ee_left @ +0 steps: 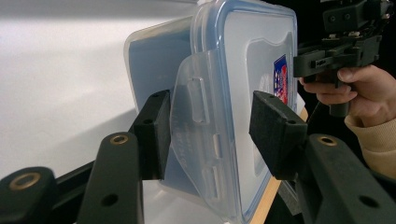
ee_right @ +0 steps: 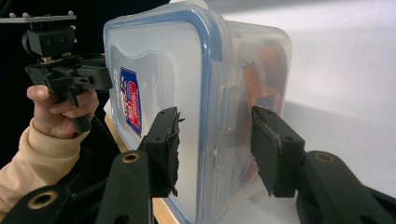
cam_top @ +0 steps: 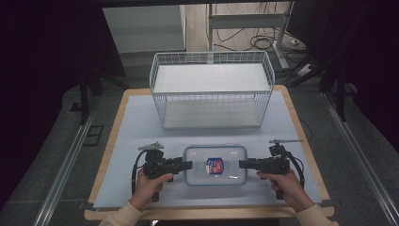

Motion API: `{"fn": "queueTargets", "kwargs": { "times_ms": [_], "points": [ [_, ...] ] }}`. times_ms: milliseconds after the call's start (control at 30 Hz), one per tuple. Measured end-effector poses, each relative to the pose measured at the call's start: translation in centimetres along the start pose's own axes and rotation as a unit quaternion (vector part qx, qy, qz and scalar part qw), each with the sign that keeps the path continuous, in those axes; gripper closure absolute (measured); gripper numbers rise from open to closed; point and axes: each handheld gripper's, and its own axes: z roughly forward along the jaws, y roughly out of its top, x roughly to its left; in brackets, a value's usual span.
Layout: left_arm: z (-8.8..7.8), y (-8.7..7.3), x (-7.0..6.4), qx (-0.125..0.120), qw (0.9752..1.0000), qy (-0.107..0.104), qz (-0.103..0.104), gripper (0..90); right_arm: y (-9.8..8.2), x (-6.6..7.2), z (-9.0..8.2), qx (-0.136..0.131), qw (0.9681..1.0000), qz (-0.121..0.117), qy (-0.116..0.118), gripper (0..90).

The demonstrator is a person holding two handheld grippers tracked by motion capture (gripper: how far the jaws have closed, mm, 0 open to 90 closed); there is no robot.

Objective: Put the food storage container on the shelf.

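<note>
1. The box [cam_top: 215, 165] looks like stiff clear plastic with a snap-on lid, so it is rigid enough to squeeze at the ends. I judge it light to medium in weight. Something orange shows inside it, but I can't tell what.
2. The walls are smooth and likely slippery. The side latch flaps [ee_left: 194, 116] stick out and could flex or pop if pinched hard.
3. The best hold is a 2-sided one, each set of tongs on a short end, biting across the lid rim and base rather than on the flap alone.
4. Left tongs [cam_top: 187, 164]: the short end of the box sits between the jaws and the inner pad is up against the wall. A gap shows at the lid-side pad, so there is no full clamp yet.
5. Right tongs [cam_top: 242, 164]: they look closed as far as they go on the other short end, with the pads [ee_right: 163, 151] straddling the lid rim and latch.
6. The box lies flat on the bench [cam_top: 141, 127], directly between the 2 tongs. The wire basket [cam_top: 211, 94] stands beyond them, well apart.
7. It is a clear rectangular tub with rounded corners, a blue seal line around the lid, and a red-and-blue sticker [cam_top: 214, 166] at the lid centre.
</note>
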Motion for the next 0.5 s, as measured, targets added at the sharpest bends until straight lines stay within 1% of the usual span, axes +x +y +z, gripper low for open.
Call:
{"fn": "queueTargets", "kwargs": {
  "times_ms": [133,267,500],
  "points": [
    [-0.2,0.3,-0.2,-0.003,1.0000,0.001,0.006,50.2,0.2,0.3,-0.2,-0.003,1.0000,-0.006,-0.001,53.5],
    [-0.3,0.6,-0.1,-0.005,1.0000,-0.002,0.004,50.5,0.5,0.5,-0.2,-0.006,0.9999,-0.014,-0.002,53.5],
    [-0.2,1.1,-0.2,-0.006,1.0000,-0.004,0.006,50.7,0.9,0.6,-0.5,-0.008,0.9998,-0.019,-0.004,53.5]
  ]
}}
